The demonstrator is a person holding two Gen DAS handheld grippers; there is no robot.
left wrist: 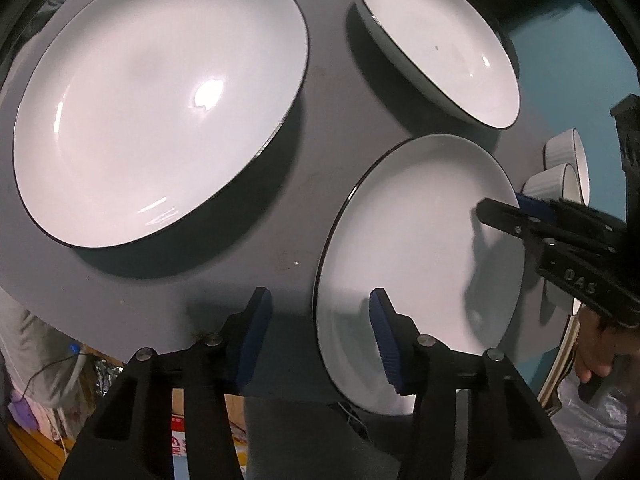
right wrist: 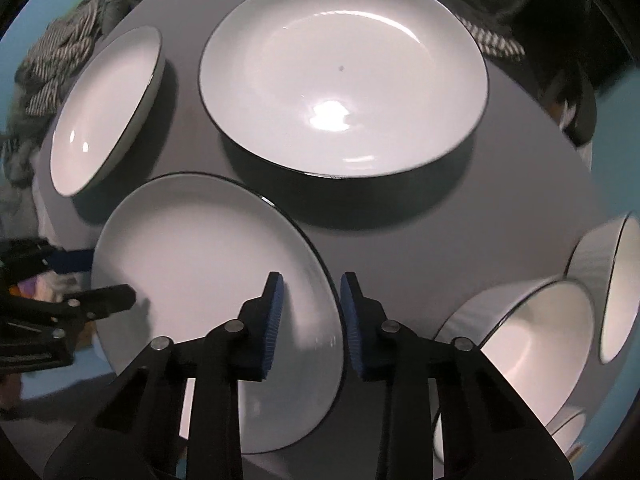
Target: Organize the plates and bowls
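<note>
A small white plate with a dark rim (left wrist: 420,240) (right wrist: 200,248) lies at the edge of the grey table (left wrist: 320,120) and partly overhangs it. My left gripper (left wrist: 322,328) (right wrist: 104,278) points down over its near rim, one blue pad above the plate and the other outside it; a clear gap shows, so it is open. On the opposite side my right gripper (right wrist: 312,316) (left wrist: 504,206) straddles the rim, jaws narrow but open. Farther back a large white plate (left wrist: 160,112) (right wrist: 344,92) and a deeper white dish (left wrist: 440,48) (right wrist: 108,112) rest on the table.
Ribbed white bowls (right wrist: 536,340) (left wrist: 568,164) stand close to my right gripper, one tipped on its side (right wrist: 620,288). A striped cloth (right wrist: 60,60) lies past the far table edge. A person's hand (left wrist: 596,352) holds the right gripper. Boxes and cables (left wrist: 180,440) sit below the table.
</note>
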